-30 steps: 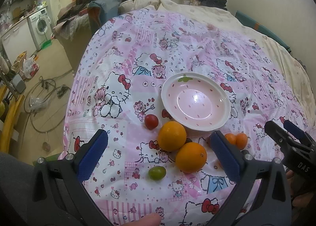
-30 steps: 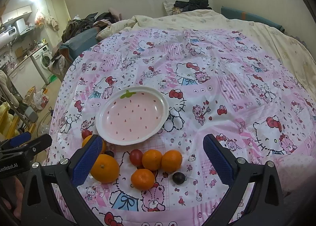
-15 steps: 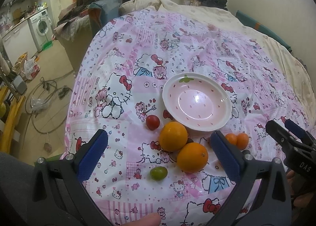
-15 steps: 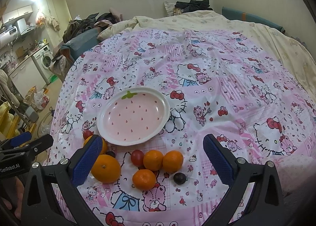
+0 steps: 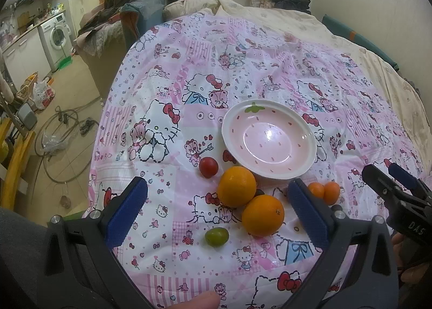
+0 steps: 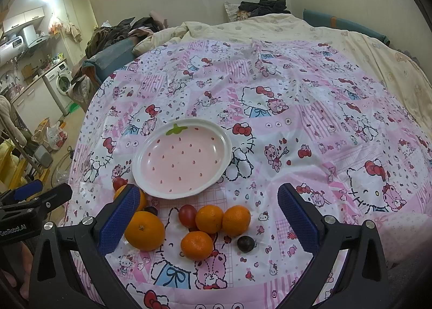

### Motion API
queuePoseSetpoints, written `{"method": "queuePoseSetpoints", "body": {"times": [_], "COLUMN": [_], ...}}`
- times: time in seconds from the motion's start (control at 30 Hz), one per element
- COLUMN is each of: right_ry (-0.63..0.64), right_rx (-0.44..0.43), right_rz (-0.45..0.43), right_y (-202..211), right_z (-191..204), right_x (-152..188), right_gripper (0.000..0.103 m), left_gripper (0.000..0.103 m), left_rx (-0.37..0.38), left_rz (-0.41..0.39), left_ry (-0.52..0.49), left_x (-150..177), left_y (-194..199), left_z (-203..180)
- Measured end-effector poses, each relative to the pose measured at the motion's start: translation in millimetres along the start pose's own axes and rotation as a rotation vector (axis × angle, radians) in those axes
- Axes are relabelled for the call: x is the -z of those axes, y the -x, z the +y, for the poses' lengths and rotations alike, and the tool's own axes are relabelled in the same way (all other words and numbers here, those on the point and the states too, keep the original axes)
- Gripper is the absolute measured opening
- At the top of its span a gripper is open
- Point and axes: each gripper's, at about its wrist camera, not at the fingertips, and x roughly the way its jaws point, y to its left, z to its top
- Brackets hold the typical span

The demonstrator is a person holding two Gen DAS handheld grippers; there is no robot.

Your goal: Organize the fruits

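Both grippers, left gripper (image 5: 217,207) and right gripper (image 6: 206,216), hover wide apart-jawed over fruit beside the plate (image 6: 140,171)

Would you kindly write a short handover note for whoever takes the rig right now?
Left tool: open, empty, above the fruit.
Right tool: open, empty, likewise.
Plate: on the sheet, nothing in it.
Fruit, all on the sheet in front of the plate: two oranges, three tangerines, two red tomatoes, a green one, a dark plum.
Done: nothing yet.
Left: move every fruit, presumably into the plate.
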Motion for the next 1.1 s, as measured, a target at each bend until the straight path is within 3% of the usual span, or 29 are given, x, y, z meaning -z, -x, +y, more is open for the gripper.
{"method": "queuePoseSetpoints", "body": {"times": [0.9, 1.03, 1.07, 1.1], "right_ry": [0.004, -0.094, -0.146, -0.184], "right_rx": [-0.008, -0.098, -0.127, -0.148], "right_rz": [0.026, 0.131, 0.194, 0.249], "right_y": [-8.3, -23.7, -34.3, -43.2], "right_z": [2.6, -16.8, -25.4, -31.1], "right_x": [3.4, 2.4, 4.5, 7.0], "right_gripper": [0.103, 0.101, 0.097, 0.087], "left_gripper": [0.102, 0.102, 0.102, 0.102], "left_rx": [-0.01, -0.03, -0.032, -0.031], "left_rz": [0.004, 0.008, 0.014, 0.021], "left_ry": [-0.005, 0.005, 0.012, 0.019], "left_x": [0.6, -1.0, -1.4, -1.9], "left_y": [-2.0, -4.5, -5.8, -6.8], "left_z": [-1.3, 2.0, 2.7, 3.8]}}
